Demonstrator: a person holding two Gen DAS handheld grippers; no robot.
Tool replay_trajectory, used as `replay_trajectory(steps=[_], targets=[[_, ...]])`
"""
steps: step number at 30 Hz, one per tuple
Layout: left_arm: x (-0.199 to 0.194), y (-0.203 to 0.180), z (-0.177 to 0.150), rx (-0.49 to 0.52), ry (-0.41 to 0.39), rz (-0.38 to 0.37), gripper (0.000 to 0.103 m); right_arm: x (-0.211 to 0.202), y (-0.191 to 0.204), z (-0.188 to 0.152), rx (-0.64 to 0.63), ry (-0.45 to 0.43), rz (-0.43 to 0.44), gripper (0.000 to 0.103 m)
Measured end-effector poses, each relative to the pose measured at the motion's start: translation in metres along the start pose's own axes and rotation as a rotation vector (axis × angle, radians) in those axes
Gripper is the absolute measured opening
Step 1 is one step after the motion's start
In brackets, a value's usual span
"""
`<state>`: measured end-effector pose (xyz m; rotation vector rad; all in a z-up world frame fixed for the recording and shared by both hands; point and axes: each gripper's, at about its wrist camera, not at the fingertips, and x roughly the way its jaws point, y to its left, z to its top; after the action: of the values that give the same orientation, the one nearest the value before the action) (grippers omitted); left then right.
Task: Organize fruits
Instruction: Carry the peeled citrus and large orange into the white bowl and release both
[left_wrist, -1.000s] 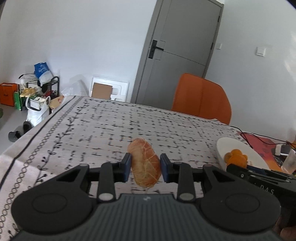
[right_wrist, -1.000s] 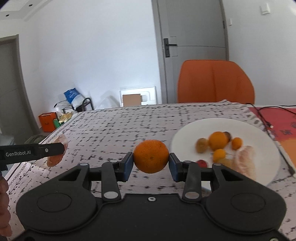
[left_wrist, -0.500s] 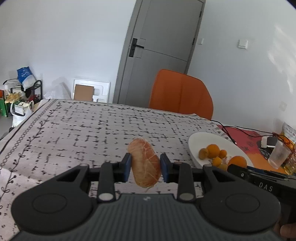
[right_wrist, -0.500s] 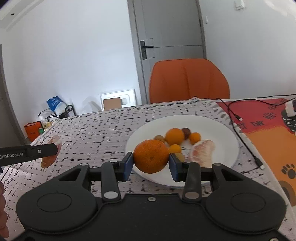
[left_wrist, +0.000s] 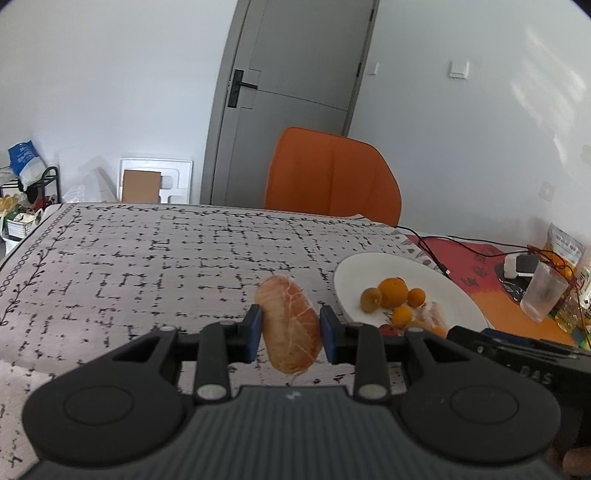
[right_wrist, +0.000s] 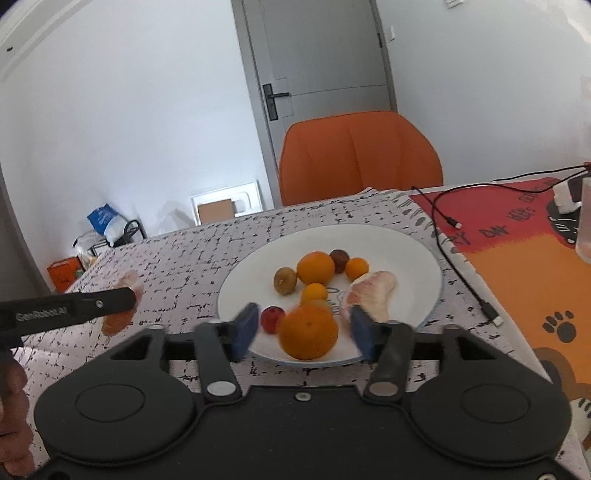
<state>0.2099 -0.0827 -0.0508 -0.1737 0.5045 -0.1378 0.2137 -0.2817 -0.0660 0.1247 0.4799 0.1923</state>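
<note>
The left gripper (left_wrist: 290, 334) is clamping a peeled, pinkish-orange pomelo segment (left_wrist: 289, 324) between its blue-padded fingers (left_wrist: 254, 333). The segment's long axis is running roughly upright, leaning a little away from the camera, with its rounded top poking above the pads and its narrower end hanging below them, over the black-and-white patterned worktop (left_wrist: 155, 258).

The right gripper (right_wrist: 303, 332) is spreading its fingers (right_wrist: 244, 328) wide apart, neither pad touching the round orange (right_wrist: 308, 331) sitting between them at the near rim of the white round plate (right_wrist: 413, 254). Just ahead of these fingers, on the plate, are lying another peeled pomelo segment (right_wrist: 372, 291) pointing diagonally away to the right, a small red fruit (right_wrist: 272, 318), and several smaller oranges and brownish fruits.
</note>
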Motion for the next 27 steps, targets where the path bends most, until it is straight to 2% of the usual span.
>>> replay_trajectory(steps=[16,27], targets=[[0.039,-0.044,0.007,0.099,0.024,-0.058,0.032,-0.017,-0.035,0.002,0.079,-0.032,-0.014,0.063],[0.064,-0.061,0.013,0.138,0.042,-0.056,0.032,-0.017,-0.040,0.002,0.091,-0.034,0.000,0.063]])
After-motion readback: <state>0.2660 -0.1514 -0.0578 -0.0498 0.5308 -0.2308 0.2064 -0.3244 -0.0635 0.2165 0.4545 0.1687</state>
